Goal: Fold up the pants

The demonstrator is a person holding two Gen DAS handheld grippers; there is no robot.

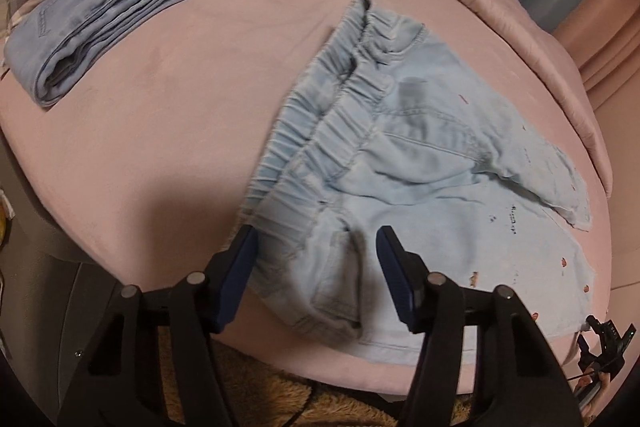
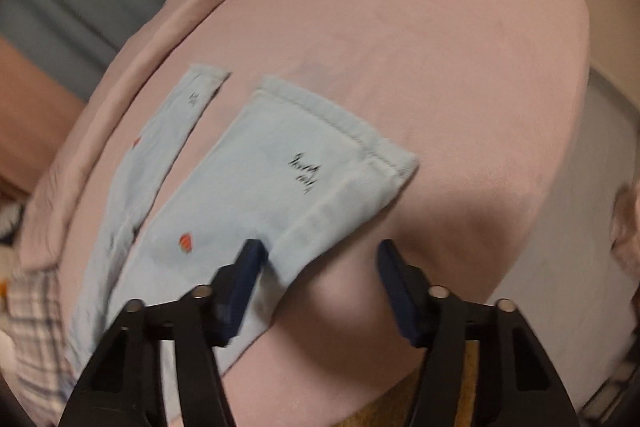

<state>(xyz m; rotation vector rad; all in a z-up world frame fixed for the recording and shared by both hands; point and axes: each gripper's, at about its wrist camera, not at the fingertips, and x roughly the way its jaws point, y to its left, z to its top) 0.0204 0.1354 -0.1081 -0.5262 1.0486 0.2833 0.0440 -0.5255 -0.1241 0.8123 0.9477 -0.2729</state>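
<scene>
Left tongs (image 1: 316, 255) stand released over the waistband corner of the pale pants (image 1: 420, 163), denim between the pads but not pinched. Those pants lie spread on the pink bed (image 1: 200, 131), with a folded darker pair (image 1: 96, 27) far to the left. Right tongs (image 2: 318, 267) are released too, straddling a leg's edge near the cuff (image 2: 336, 131).

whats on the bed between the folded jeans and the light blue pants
Nothing: in the left wrist view, only bare pink sheet separates the folded jeans from the light blue pants.
</scene>
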